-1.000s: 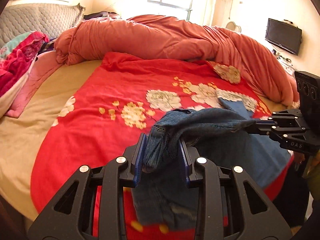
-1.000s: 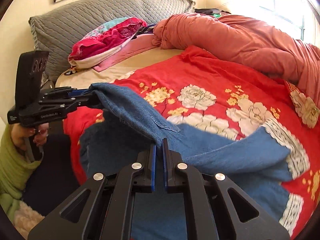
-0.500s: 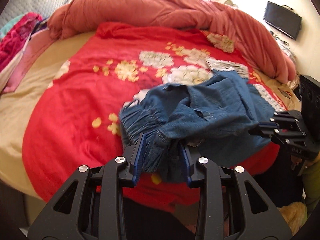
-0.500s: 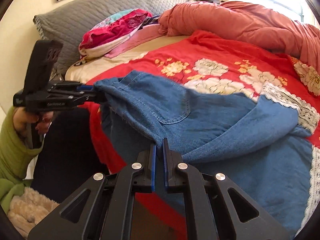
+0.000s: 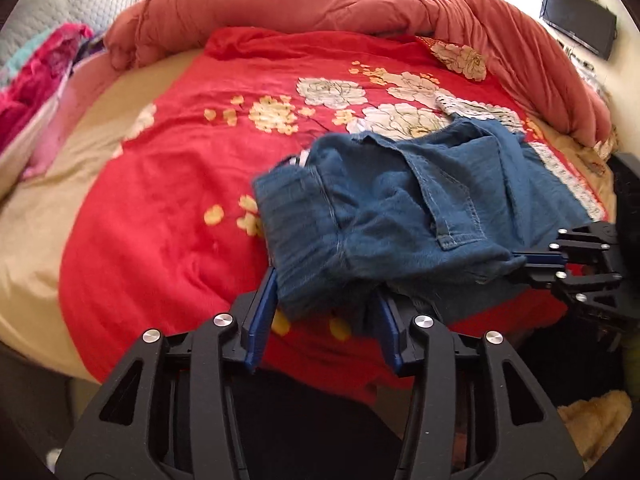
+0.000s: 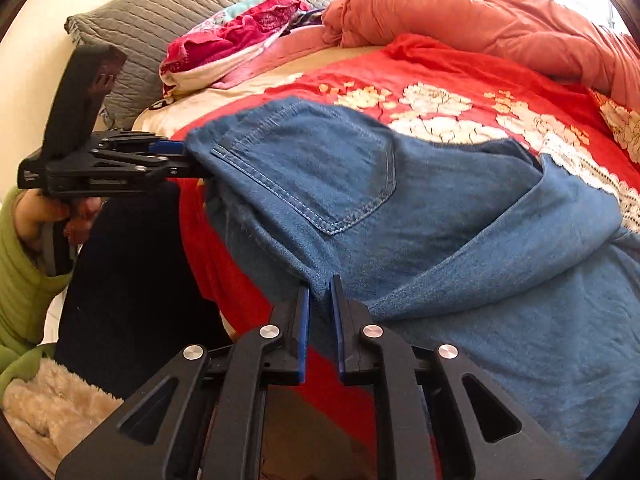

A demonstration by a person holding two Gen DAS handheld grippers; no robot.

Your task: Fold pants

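Sunlight fills a bedroom with a big bed (image 5: 48,216) in the middle. Its tan sheet shows on one side. On top lies a bright red blanket (image 5: 168,200) with white and yellow flowers on it. A puffy orange-pink quilt (image 5: 320,4) is bunched up along the far side of the bed. A gray padded headboard (image 6: 192,4) stands at the head, and a heap of pink and red clothes (image 6: 236,36) sits in front of it. A dark TV (image 5: 578,16) hangs on the wall.

Blue jeans, the pants (image 5: 400,216), lie at the near edge of the bed on the red blanket. They are bunched and partly doubled over, with the top part lifted up. A back pocket (image 6: 320,172) with light stitching faces up. White lace trim (image 6: 584,168) peeks out past the far side of the pants.

The left gripper (image 5: 326,300) pinches a thick, stretchy bunch of the waist between its blue pads. Its jaws sit fairly wide because the cloth is fat there. From the right wrist view, a hand (image 6: 44,216) in a green sleeve holds this gripper's handle.

The right gripper (image 6: 319,292) pinches a thin fold of the pants edge, with its jaws close together. Both grippers hold the pants just past the edge of the bed.
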